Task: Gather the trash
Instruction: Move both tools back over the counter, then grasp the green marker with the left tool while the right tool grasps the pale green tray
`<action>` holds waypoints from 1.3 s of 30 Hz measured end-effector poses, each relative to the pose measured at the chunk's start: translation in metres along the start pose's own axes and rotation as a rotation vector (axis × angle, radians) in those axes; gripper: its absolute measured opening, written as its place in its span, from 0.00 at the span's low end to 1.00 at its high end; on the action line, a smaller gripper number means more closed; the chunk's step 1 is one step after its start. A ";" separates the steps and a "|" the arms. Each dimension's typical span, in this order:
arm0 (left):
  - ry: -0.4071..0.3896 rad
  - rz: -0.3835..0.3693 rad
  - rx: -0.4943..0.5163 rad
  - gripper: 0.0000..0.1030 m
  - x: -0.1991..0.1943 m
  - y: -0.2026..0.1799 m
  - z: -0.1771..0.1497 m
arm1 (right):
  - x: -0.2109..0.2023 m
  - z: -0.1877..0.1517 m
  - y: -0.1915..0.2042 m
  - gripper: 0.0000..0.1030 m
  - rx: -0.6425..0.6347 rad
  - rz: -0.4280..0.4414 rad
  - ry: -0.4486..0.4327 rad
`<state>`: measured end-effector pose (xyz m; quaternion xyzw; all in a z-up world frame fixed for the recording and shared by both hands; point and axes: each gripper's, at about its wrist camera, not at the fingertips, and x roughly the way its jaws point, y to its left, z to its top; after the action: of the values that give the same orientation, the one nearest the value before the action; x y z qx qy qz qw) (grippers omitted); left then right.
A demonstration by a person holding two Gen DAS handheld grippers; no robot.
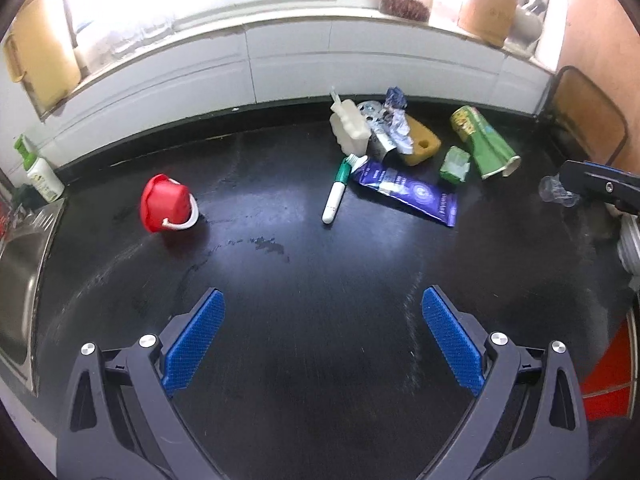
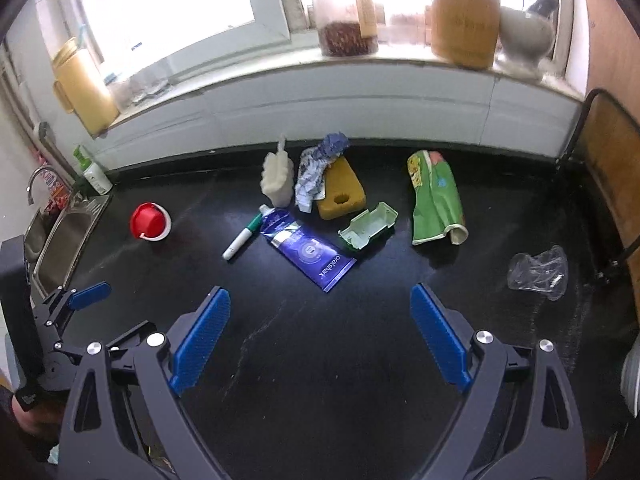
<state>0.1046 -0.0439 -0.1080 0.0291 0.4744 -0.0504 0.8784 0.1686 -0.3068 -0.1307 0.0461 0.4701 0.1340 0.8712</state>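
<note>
Black counter (image 2: 320,360) carries the litter: a flattened purple toothpaste tube (image 2: 310,250) lies ahead of the wide-open, empty right hand-held gripper (image 2: 320,336), long axis diagonal; the left hand-held gripper (image 1: 320,344), equally wide and empty, sits farther.

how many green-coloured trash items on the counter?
2, not counting the green-and-white marker. A crushed green snack can lies right of the sponge; a small pale green carton lies between it and the blue tube. Others could hide in the pile.
</note>
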 end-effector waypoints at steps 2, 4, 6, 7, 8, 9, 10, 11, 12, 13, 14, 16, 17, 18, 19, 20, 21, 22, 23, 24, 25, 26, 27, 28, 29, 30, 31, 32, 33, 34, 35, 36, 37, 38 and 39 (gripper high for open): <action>0.005 0.006 0.010 0.93 0.018 0.000 0.007 | 0.020 0.007 -0.004 0.86 0.005 -0.004 0.021; 0.014 0.007 0.016 0.93 0.039 0.001 0.015 | 0.040 0.014 -0.009 0.86 0.007 -0.011 0.044; 0.025 0.005 0.028 0.93 0.062 0.001 0.024 | 0.062 0.021 -0.013 0.86 0.013 -0.017 0.070; 0.028 0.006 0.035 0.93 0.069 0.001 0.027 | 0.076 0.025 -0.017 0.86 0.025 -0.018 0.086; 0.031 0.009 0.047 0.93 0.080 0.001 0.032 | 0.088 0.028 -0.020 0.86 0.034 -0.025 0.103; 0.036 0.015 0.057 0.93 0.090 0.001 0.036 | 0.098 0.030 -0.024 0.86 0.043 -0.029 0.114; 0.044 0.017 0.065 0.93 0.102 0.001 0.041 | 0.110 0.033 -0.027 0.86 0.050 -0.031 0.129; 0.049 0.013 0.067 0.93 0.111 0.001 0.046 | 0.119 0.036 -0.029 0.86 0.056 -0.036 0.140; 0.057 0.006 0.070 0.93 0.121 0.002 0.050 | 0.128 0.037 -0.031 0.86 0.062 -0.045 0.152; 0.064 0.004 0.073 0.93 0.128 0.002 0.054 | 0.140 0.041 -0.034 0.86 0.074 -0.050 0.162; 0.073 0.002 0.078 0.93 0.137 0.001 0.058 | 0.147 0.043 -0.035 0.86 0.081 -0.052 0.168; 0.079 -0.005 0.079 0.93 0.148 0.001 0.065 | 0.161 0.047 -0.039 0.84 0.100 -0.072 0.187; 0.082 -0.012 0.079 0.93 0.154 0.001 0.068 | 0.169 0.048 -0.042 0.83 0.116 -0.082 0.200; 0.087 -0.020 0.081 0.93 0.160 0.001 0.071 | 0.174 0.049 -0.044 0.82 0.128 -0.082 0.208; 0.090 -0.025 0.085 0.92 0.165 0.001 0.073 | 0.181 0.050 -0.047 0.79 0.151 -0.078 0.226; 0.086 -0.032 0.088 0.92 0.168 0.001 0.075 | 0.187 0.051 -0.049 0.77 0.165 -0.084 0.240; 0.073 -0.037 0.089 0.92 0.169 0.001 0.077 | 0.188 0.052 -0.048 0.76 0.160 -0.099 0.230; 0.065 -0.041 0.095 0.92 0.171 0.001 0.080 | 0.190 0.054 -0.047 0.74 0.151 -0.112 0.229; 0.060 -0.046 0.102 0.92 0.173 0.000 0.083 | 0.192 0.056 -0.046 0.72 0.140 -0.126 0.227; 0.059 -0.051 0.107 0.91 0.175 0.000 0.085 | 0.193 0.057 -0.046 0.66 0.131 -0.138 0.224; 0.059 -0.053 0.111 0.89 0.175 0.000 0.087 | 0.192 0.058 -0.045 0.51 0.122 -0.149 0.215; 0.053 -0.057 0.117 0.86 0.175 -0.001 0.088 | 0.192 0.058 -0.044 0.42 0.115 -0.161 0.214; 0.047 -0.060 0.126 0.76 0.173 -0.002 0.089 | 0.192 0.059 -0.043 0.37 0.113 -0.162 0.216; 0.040 -0.069 0.144 0.63 0.171 -0.004 0.090 | 0.192 0.059 -0.042 0.36 0.112 -0.158 0.218; 0.037 -0.074 0.157 0.46 0.169 -0.005 0.091 | 0.192 0.059 -0.041 0.35 0.109 -0.157 0.219; 0.036 -0.076 0.169 0.35 0.168 -0.007 0.092 | 0.191 0.057 -0.041 0.35 0.106 -0.157 0.218; 0.039 -0.067 0.183 0.14 0.167 -0.009 0.094 | 0.190 0.056 -0.041 0.35 0.104 -0.158 0.217; 0.048 -0.059 0.189 0.13 0.166 -0.010 0.095 | 0.190 0.056 -0.043 0.35 0.103 -0.160 0.214; 0.053 -0.064 0.183 0.13 0.166 -0.010 0.095 | 0.188 0.055 -0.044 0.35 0.103 -0.161 0.206; 0.056 -0.072 0.170 0.13 0.165 -0.008 0.095 | 0.185 0.054 -0.042 0.35 0.096 -0.166 0.200; 0.058 -0.075 0.166 0.13 0.164 -0.008 0.096 | 0.183 0.053 -0.039 0.35 0.090 -0.166 0.197; 0.065 -0.078 0.163 0.13 0.164 -0.007 0.097 | 0.183 0.052 -0.037 0.35 0.089 -0.165 0.196; 0.070 -0.081 0.159 0.13 0.163 -0.006 0.097 | 0.180 0.051 -0.036 0.35 0.088 -0.166 0.192; 0.073 -0.082 0.157 0.13 0.163 -0.005 0.098 | 0.178 0.050 -0.035 0.35 0.085 -0.164 0.190; 0.072 -0.076 0.156 0.13 0.161 -0.003 0.099 | 0.176 0.049 -0.033 0.35 0.084 -0.163 0.188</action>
<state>0.2739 -0.0669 -0.1884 0.0813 0.5010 -0.1196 0.8533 0.3079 -0.2877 -0.2527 0.0316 0.5571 0.0468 0.8285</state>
